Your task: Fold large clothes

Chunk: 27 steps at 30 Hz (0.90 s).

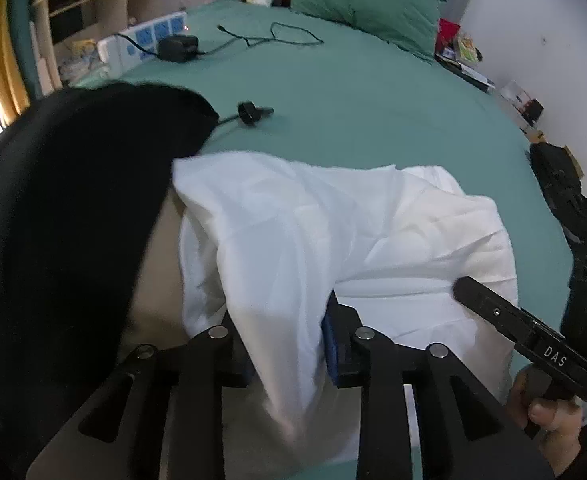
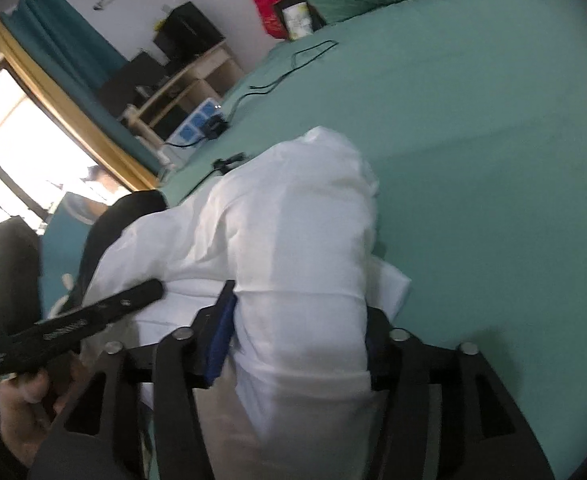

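The bed [image 1: 373, 92] lies open and bare across its middle and right side, beyond the white garment [image 1: 313, 220]. On the left, a black cloth [image 1: 73, 200] bulks up beside the garment and closes that flank. A small black device [image 1: 251, 112] and its cable lie just past the garment's far edge; further off, a black adapter [image 1: 177, 49], a power strip [image 1: 149, 38] and a loose cord [image 1: 277, 36] clutter the left. A green pillow [image 1: 365, 0] blocks the far end.
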Tool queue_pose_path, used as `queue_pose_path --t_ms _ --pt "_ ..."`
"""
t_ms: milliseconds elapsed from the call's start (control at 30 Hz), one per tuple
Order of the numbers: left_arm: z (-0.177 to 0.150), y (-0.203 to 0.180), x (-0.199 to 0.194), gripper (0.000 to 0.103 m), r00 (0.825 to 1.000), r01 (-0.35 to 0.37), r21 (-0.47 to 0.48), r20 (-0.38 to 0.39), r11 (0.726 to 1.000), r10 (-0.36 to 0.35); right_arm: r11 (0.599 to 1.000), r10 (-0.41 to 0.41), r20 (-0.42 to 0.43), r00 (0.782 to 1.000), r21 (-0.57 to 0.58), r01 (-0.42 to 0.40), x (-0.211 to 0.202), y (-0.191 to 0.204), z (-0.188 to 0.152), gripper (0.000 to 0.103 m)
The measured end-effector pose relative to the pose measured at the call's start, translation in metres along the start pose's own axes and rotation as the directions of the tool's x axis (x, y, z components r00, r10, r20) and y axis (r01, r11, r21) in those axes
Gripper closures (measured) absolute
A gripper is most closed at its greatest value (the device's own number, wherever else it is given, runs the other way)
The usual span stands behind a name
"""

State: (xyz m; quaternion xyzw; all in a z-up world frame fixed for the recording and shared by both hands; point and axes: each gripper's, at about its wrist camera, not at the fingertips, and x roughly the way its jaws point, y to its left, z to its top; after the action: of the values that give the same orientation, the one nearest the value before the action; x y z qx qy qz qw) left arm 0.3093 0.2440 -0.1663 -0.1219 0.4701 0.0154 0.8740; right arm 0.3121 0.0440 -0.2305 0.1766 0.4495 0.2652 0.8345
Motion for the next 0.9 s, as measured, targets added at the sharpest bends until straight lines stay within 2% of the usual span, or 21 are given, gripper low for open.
queue_pose_path --t_ms 133,233,267,300,333,400,467,500,533,633,733,800,900 --pt "-0.004 -0.002 -0.037 0.071 0.992 -0.055 0.01 0.11 0.998 0.054 0.995 -0.083 0.057 0.995 -0.049 0.085 -0.032 0.003 0.006 0.046" --pt "-0.004 0.0 -0.059 0.071 0.961 -0.178 0.028 0.22 0.984 0.168 0.98 -0.134 0.143 0.981 -0.128 0.152 -0.062 0.015 0.011 0.046" --pt "-0.002 0.002 -0.065 0.071 0.95 -0.189 0.011 0.255 0.982 0.18 0.978 -0.127 0.163 0.978 -0.145 0.151 -0.066 0.018 0.015 0.046" --pt "-0.001 0.004 -0.071 0.071 0.946 -0.172 -0.011 0.276 0.985 0.168 0.976 -0.104 0.179 0.978 -0.172 0.135 -0.072 0.024 0.016 0.046" --pt "0.001 0.007 -0.076 0.071 0.947 -0.126 -0.039 0.294 0.991 0.132 0.973 -0.079 0.183 0.98 -0.199 0.116 -0.075 0.031 0.017 0.046" --pt "0.003 0.009 -0.079 0.071 0.95 0.001 -0.074 0.311 0.997 0.023 0.964 -0.039 0.167 0.985 -0.252 0.081 -0.072 0.043 0.019 0.046" --pt "0.007 0.01 -0.071 0.071 0.953 0.136 -0.087 0.284 0.987 -0.106 0.956 -0.025 0.135 0.991 -0.287 0.063 -0.059 0.052 0.023 0.046" --pt "0.01 0.009 -0.061 0.071 0.958 0.179 -0.094 0.245 0.979 -0.152 0.955 -0.024 0.112 0.993 -0.291 0.056 -0.051 0.053 0.023 0.046" --pt "0.012 0.006 -0.051 0.071 0.964 0.189 -0.095 0.206 0.977 -0.166 0.957 -0.025 0.09 0.996 -0.287 0.05 -0.043 0.052 0.023 0.046" --pt "0.011 0.003 -0.016 0.071 0.988 0.135 -0.07 0.08 0.988 -0.13 0.959 -0.067 0.061 0.996 -0.27 0.081 -0.025 0.045 0.024 0.046" --pt "0.006 0.009 0.007 0.071 0.996 0.083 -0.077 -0.009 0.994 -0.084 0.964 -0.094 0.031 0.995 -0.246 0.099 -0.005 0.037 0.028 0.046" --pt "0.003 0.023 0.016 0.072 0.997 0.064 -0.129 -0.042 0.99 -0.069 0.967 -0.102 0.017 0.995 -0.234 0.103 0.005 0.032 0.031 0.046" --pt "0.009 0.022 0.015 0.072 0.997 0.058 -0.138 -0.041 0.989 -0.064 0.965 -0.1 0.017 0.995 -0.242 0.101 0.009 0.03 0.033 0.046"
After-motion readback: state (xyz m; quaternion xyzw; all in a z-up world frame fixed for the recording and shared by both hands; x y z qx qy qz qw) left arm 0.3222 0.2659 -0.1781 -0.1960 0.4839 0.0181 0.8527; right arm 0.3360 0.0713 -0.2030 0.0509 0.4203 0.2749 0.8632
